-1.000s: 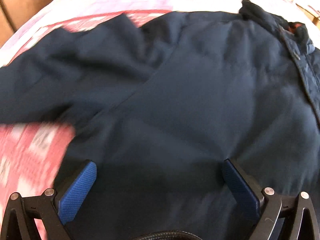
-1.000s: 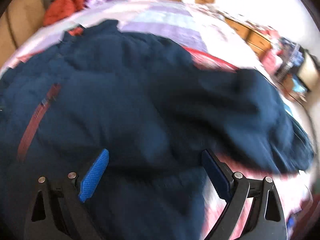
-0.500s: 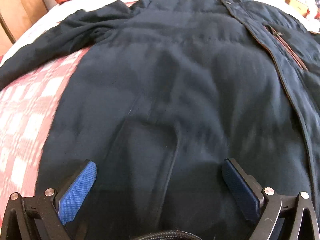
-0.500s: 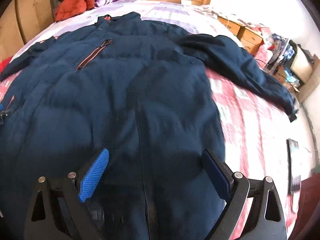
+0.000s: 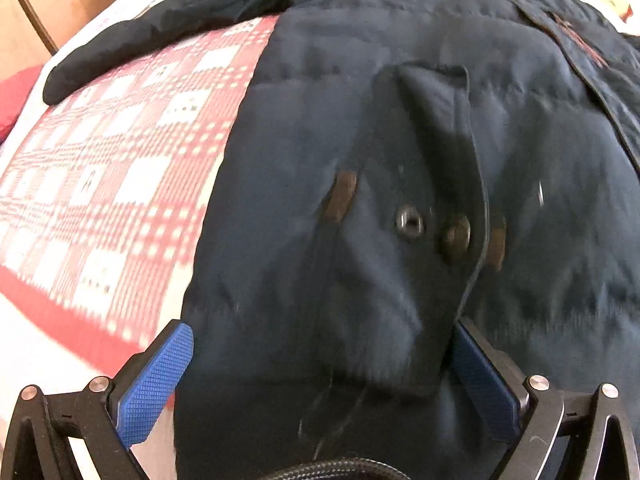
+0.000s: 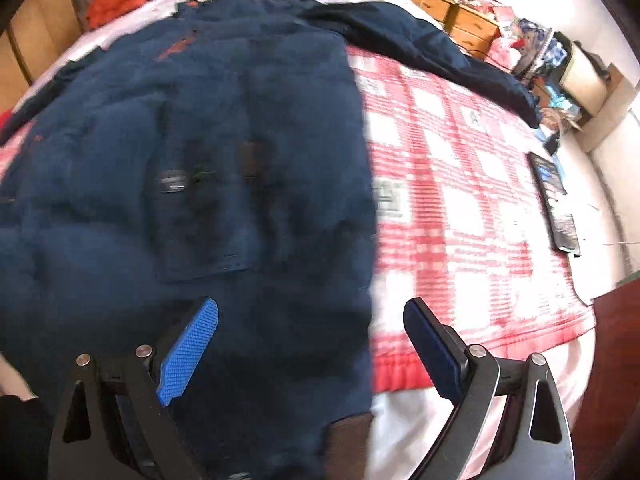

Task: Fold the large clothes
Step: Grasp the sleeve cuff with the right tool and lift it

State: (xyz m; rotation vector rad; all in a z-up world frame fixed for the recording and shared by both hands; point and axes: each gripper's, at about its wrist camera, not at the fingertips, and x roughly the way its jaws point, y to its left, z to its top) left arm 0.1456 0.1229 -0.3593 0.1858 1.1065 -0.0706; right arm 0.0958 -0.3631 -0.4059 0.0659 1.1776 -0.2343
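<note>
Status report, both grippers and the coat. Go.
Left gripper open, right gripper open, over hem. Navy coat flat on bed, sleeves spread, unfolded. Nothing in the way.

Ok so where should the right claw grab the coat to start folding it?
Take the coat by its side edge, near the hem, coming in from the bare quilt side. There the fabric ends in a clean line over the bed, so one finger can probably slide under. The open right claw already straddles that edge.

both grippers lower toward jacket hem, pocket flap now close, sleeves spread out
</note>
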